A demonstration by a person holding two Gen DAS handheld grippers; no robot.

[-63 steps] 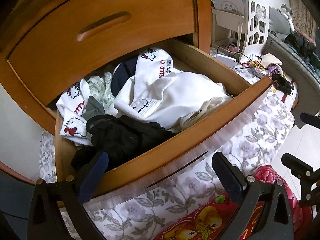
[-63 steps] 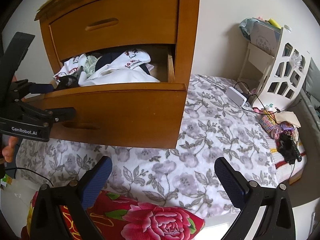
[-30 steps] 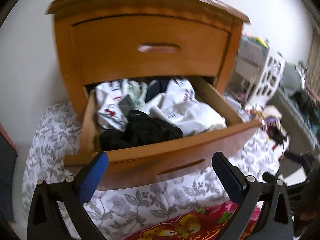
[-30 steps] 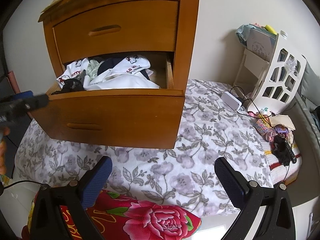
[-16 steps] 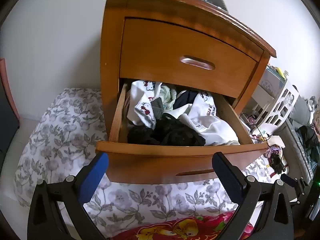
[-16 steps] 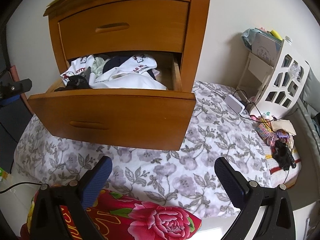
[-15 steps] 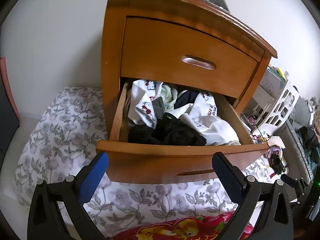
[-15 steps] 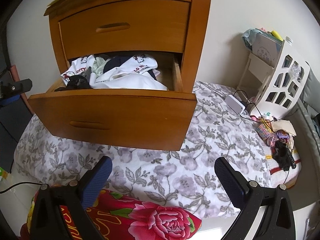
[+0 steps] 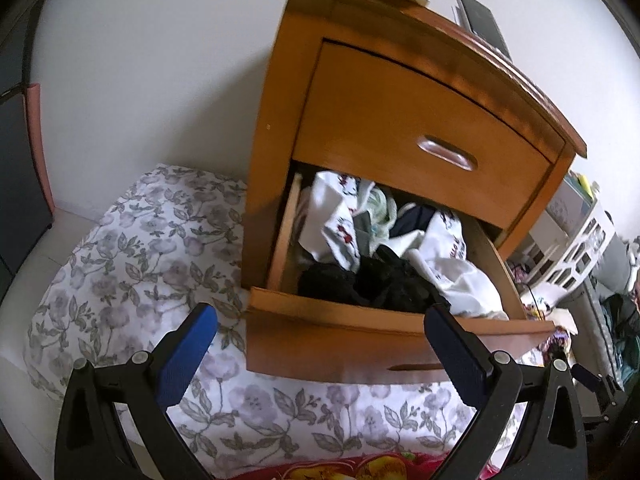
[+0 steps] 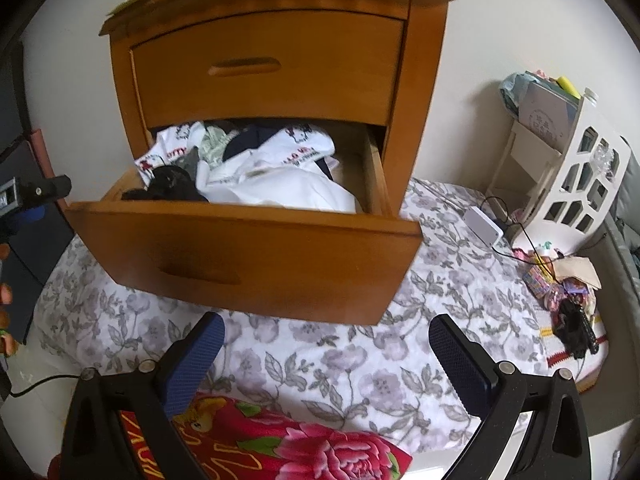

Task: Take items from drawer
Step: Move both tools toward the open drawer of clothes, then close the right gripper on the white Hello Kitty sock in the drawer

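A wooden nightstand stands on a flowered sheet with its lower drawer point(image 9: 360, 340) point(image 10: 248, 256) pulled out and its upper drawer point(image 10: 272, 68) closed. Clothes fill the open drawer: a black garment point(image 9: 372, 284) point(image 10: 170, 186) at the front left, white printed garments point(image 9: 452, 260) point(image 10: 280, 184) behind and to the right. My left gripper point(image 9: 320, 356) is open and empty, held in front of the drawer's left front corner. In front of the drawer face and lower down, my right gripper point(image 10: 326, 364) stands open with nothing in it.
The flowered sheet point(image 10: 440, 288) spreads around the nightstand. A red flowered cloth point(image 10: 288, 440) lies just below both grippers. A white lattice rack point(image 10: 568, 176), a white box with cables point(image 10: 484, 226) and small clutter point(image 10: 560, 284) sit to the right. A dark panel point(image 9: 16, 184) stands at the left.
My left gripper has pulled back and swung left, so the nightstand now sits right of centre. My right gripper has edged closer to the drawer front. Both stay open and empty.
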